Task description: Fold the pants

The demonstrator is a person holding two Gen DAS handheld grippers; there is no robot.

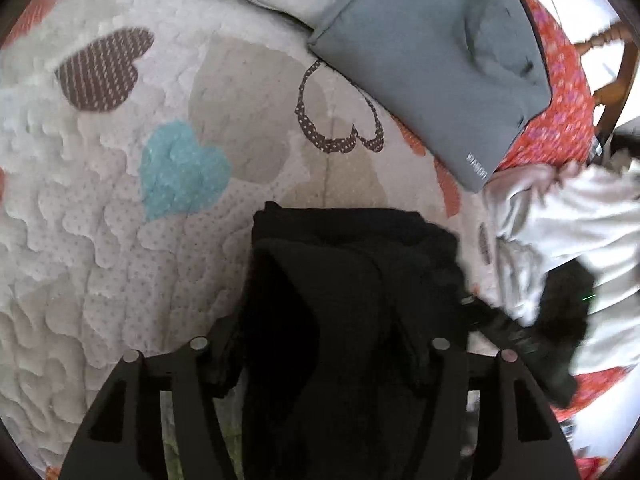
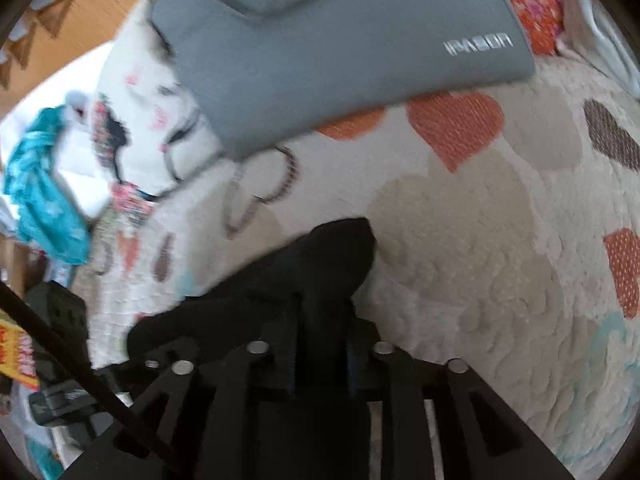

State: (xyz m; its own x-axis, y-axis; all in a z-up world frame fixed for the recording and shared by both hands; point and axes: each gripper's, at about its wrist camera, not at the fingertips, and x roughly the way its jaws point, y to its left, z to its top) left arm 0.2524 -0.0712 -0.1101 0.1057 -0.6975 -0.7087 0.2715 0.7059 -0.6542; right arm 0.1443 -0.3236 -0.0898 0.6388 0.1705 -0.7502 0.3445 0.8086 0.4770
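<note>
The black pants (image 1: 344, 280) hang bunched between the fingers of my left gripper (image 1: 320, 344), above a quilt with heart patterns (image 1: 120, 200). The cloth fills the gap and hides the fingertips; the jaws stand wide apart. In the right wrist view my right gripper (image 2: 322, 320) is shut on a fold of the same black pants (image 2: 336, 248), whose tip sticks out past the fingers over the quilt (image 2: 480, 260). The other gripper (image 1: 516, 336) shows at the right of the left wrist view, and at the lower left of the right wrist view (image 2: 60, 320).
A grey padded sleeve (image 1: 432, 52) with a printed logo lies at the far side of the quilt, also in the right wrist view (image 2: 340, 48). White clothes (image 1: 560, 224) lie to the right. An orange floral cloth (image 1: 560, 120), teal fabric (image 2: 44, 184) and a printed pillow (image 2: 140, 120) lie around.
</note>
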